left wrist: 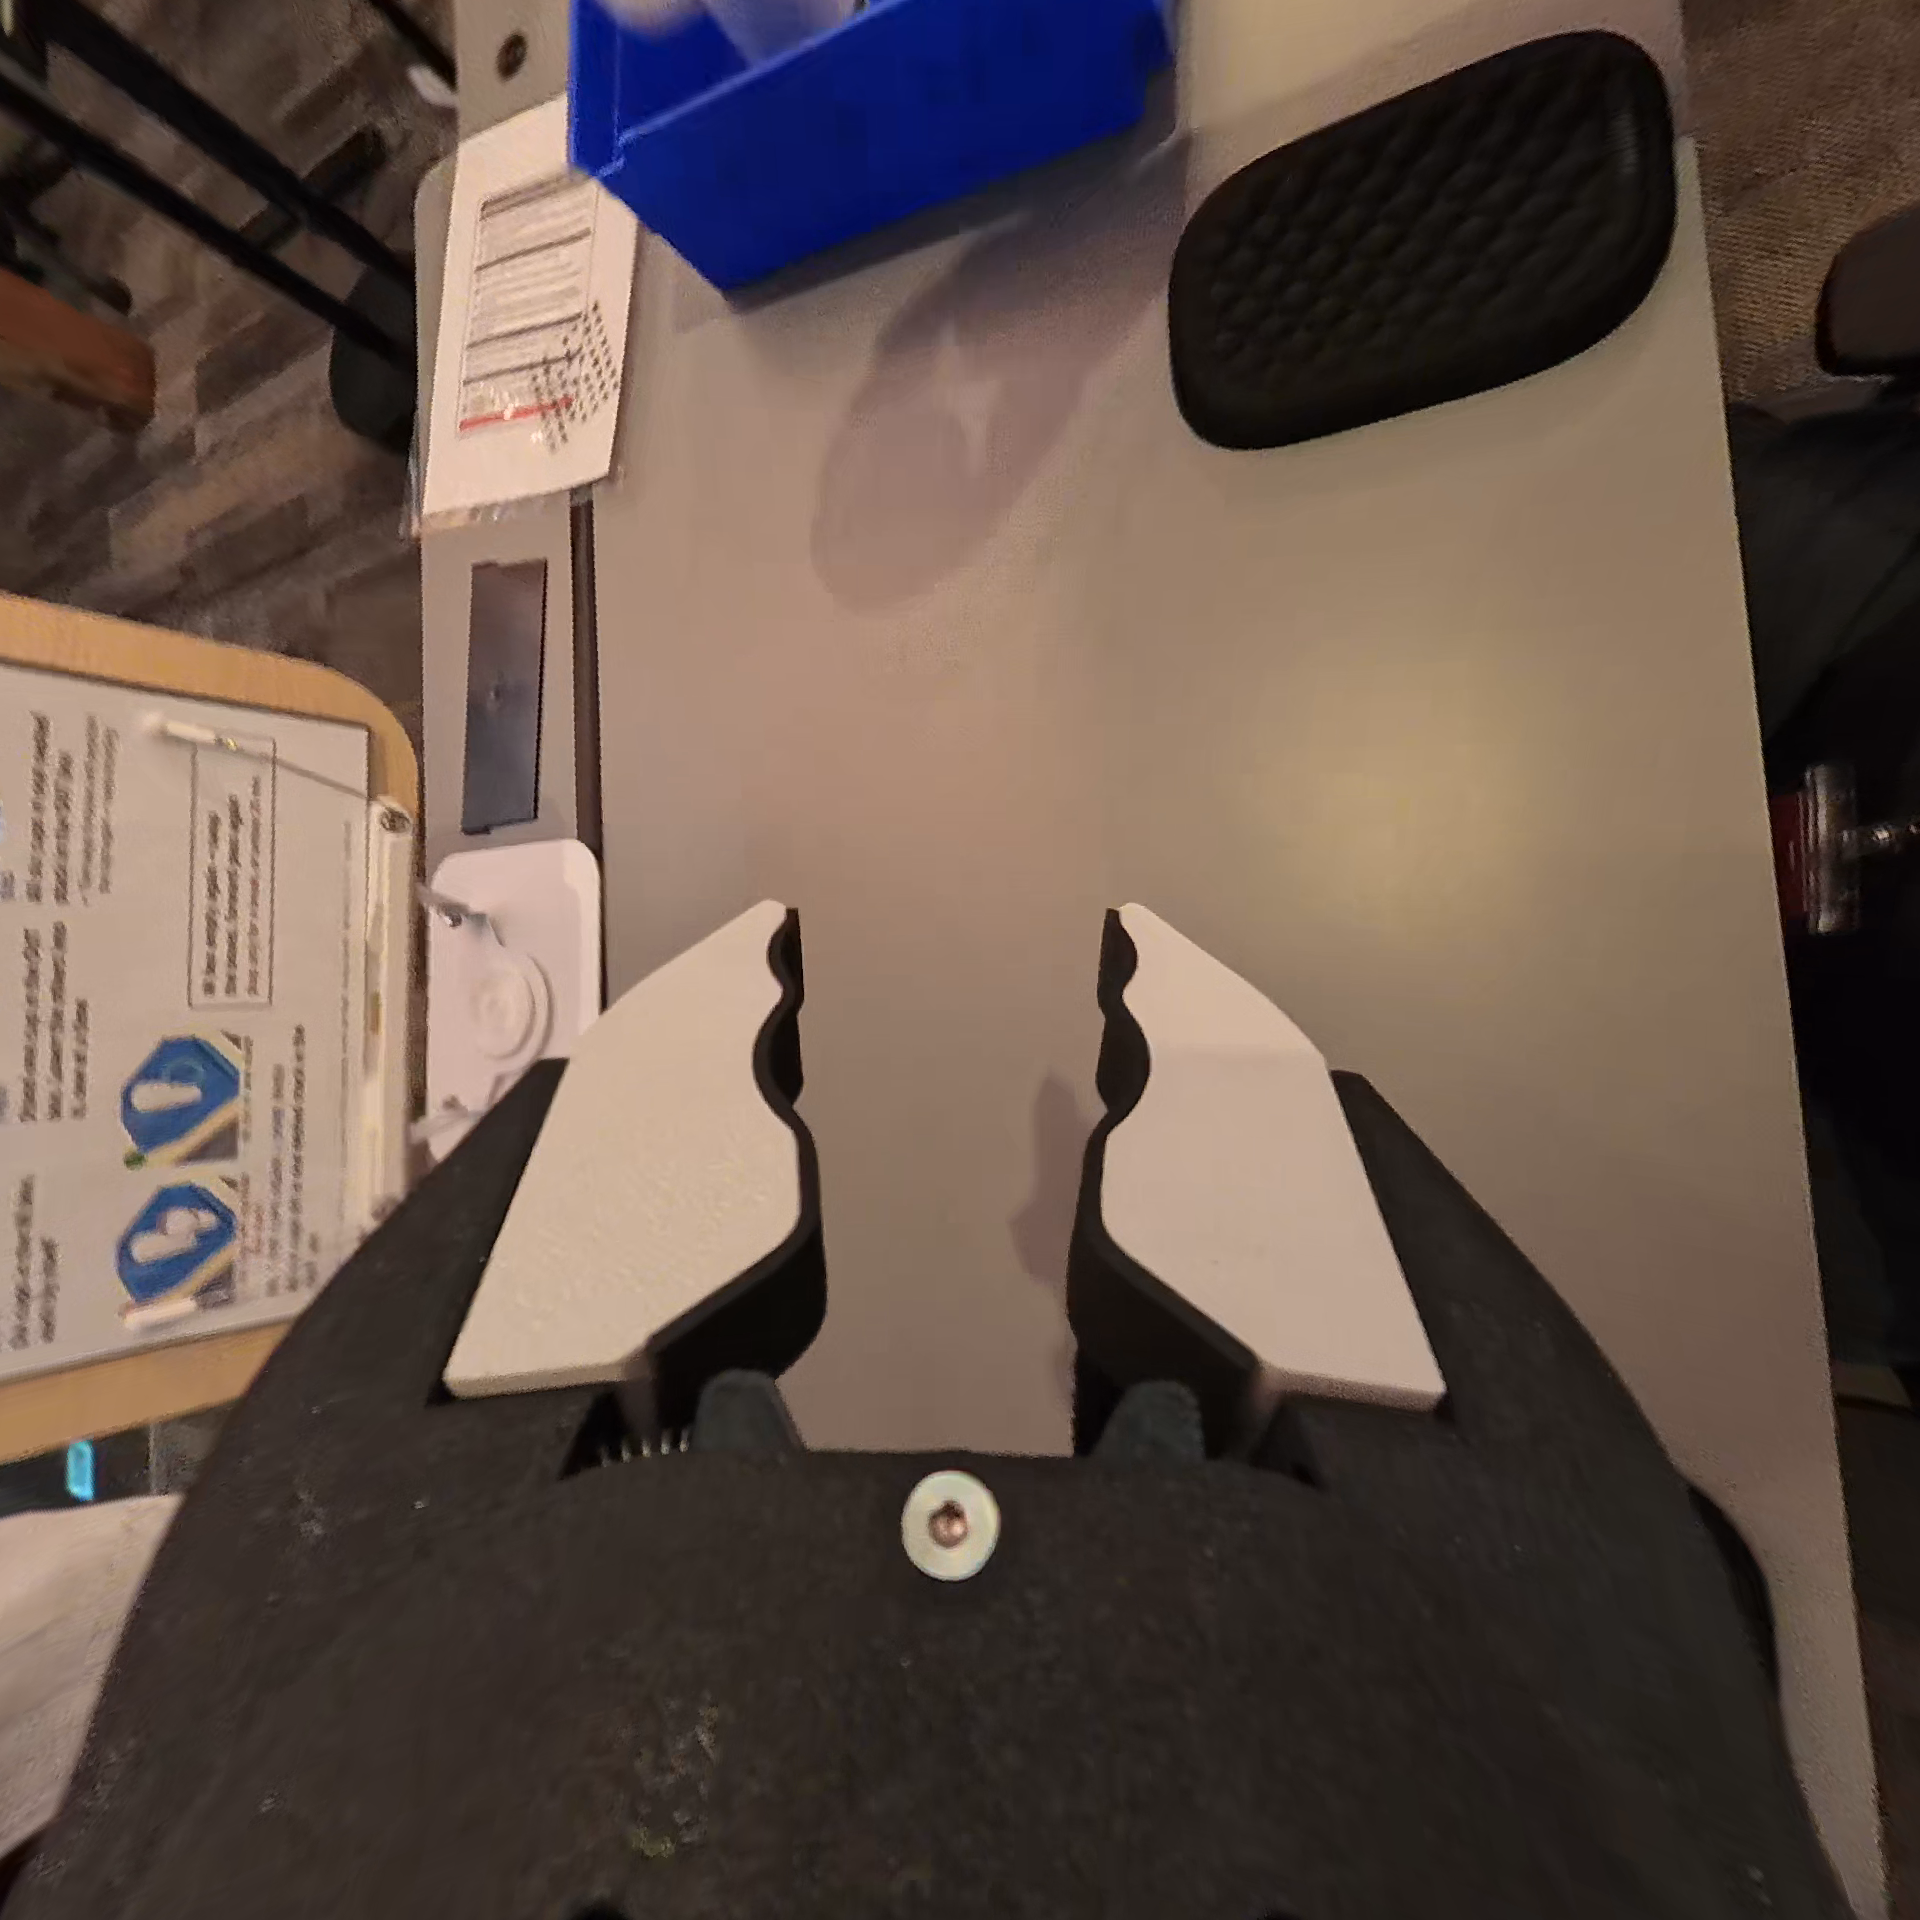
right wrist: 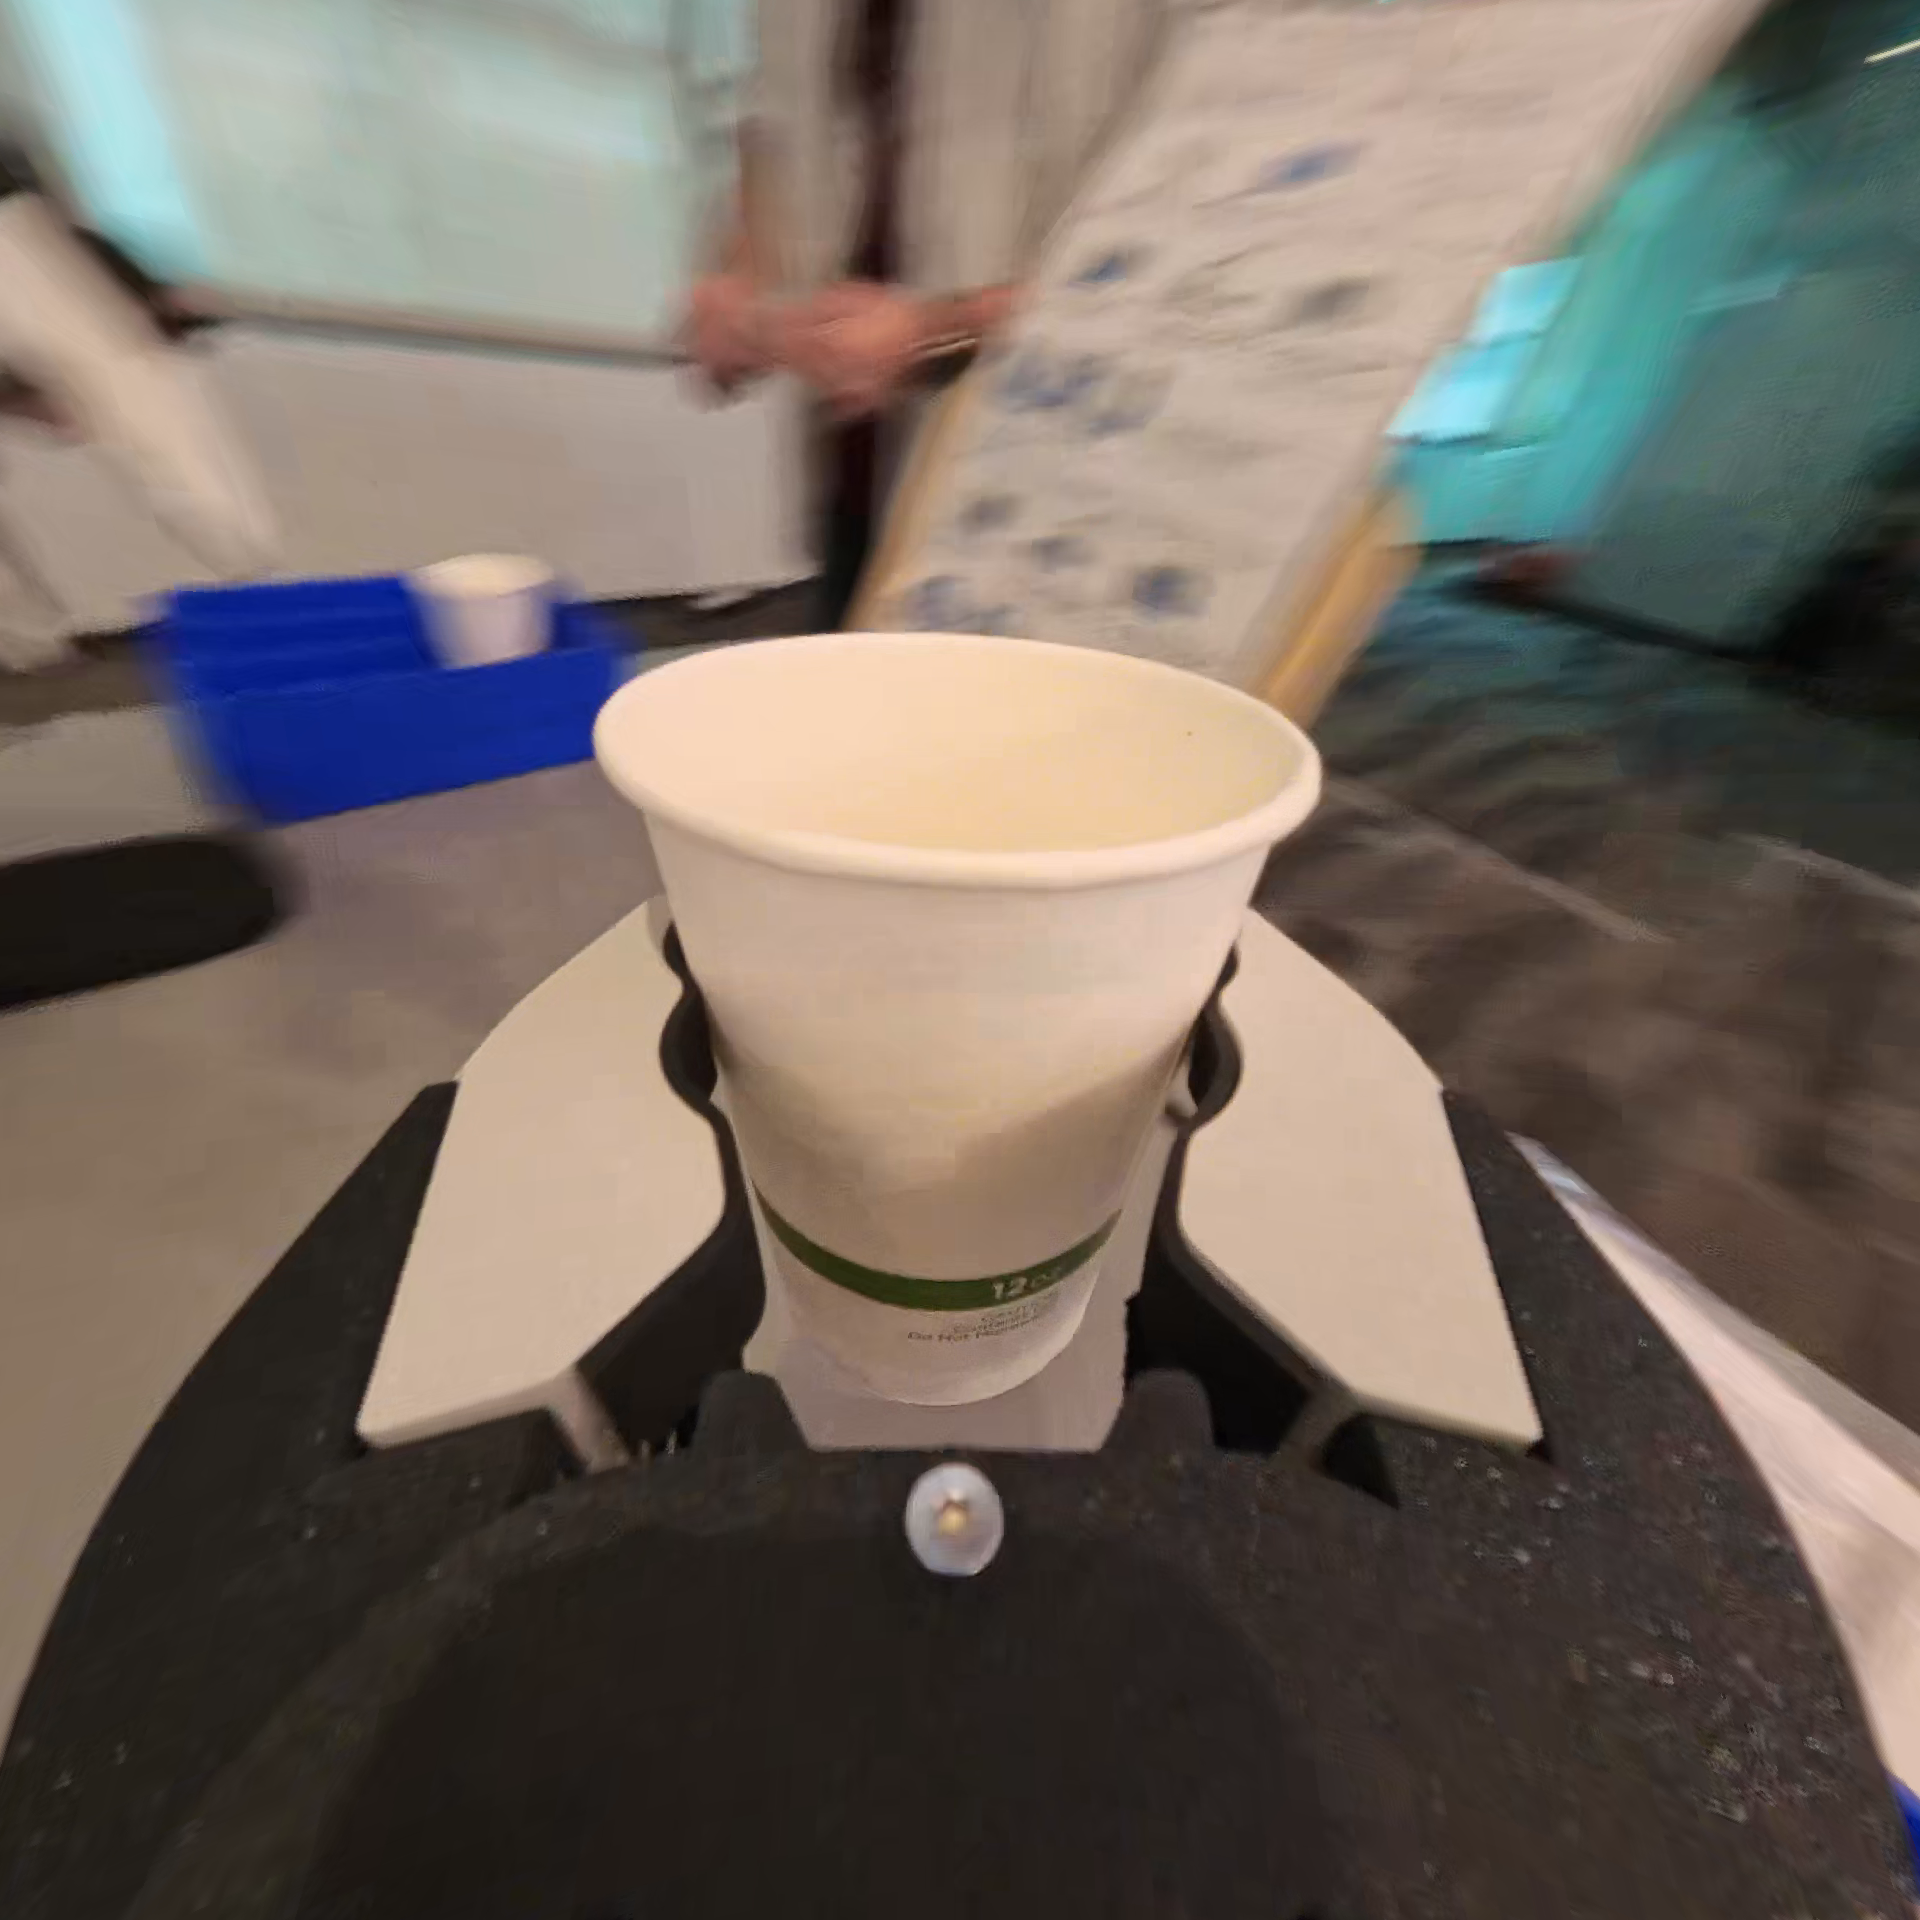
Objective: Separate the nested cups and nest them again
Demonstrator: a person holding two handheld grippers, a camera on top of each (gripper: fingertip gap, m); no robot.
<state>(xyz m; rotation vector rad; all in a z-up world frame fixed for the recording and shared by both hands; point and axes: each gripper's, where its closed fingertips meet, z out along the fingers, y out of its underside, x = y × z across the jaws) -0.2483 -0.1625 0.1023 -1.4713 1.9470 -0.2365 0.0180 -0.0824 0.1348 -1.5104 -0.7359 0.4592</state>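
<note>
My right gripper (right wrist: 951, 1049) is clamped on a white paper cup with a green band near its base (right wrist: 951, 987); I see it upright between the fingers, mouth up, held off the grey tabletop (right wrist: 208, 1091). Ahead and to the left of it sits a blue plastic bin (right wrist: 343, 707) with another white cup (right wrist: 488, 608) inside, blurred. My left gripper (left wrist: 951, 925) hangs over the tabletop with its fingers spread wide and nothing between them; a black mesh oval pad (left wrist: 1423, 239) lies ahead to its right.
</note>
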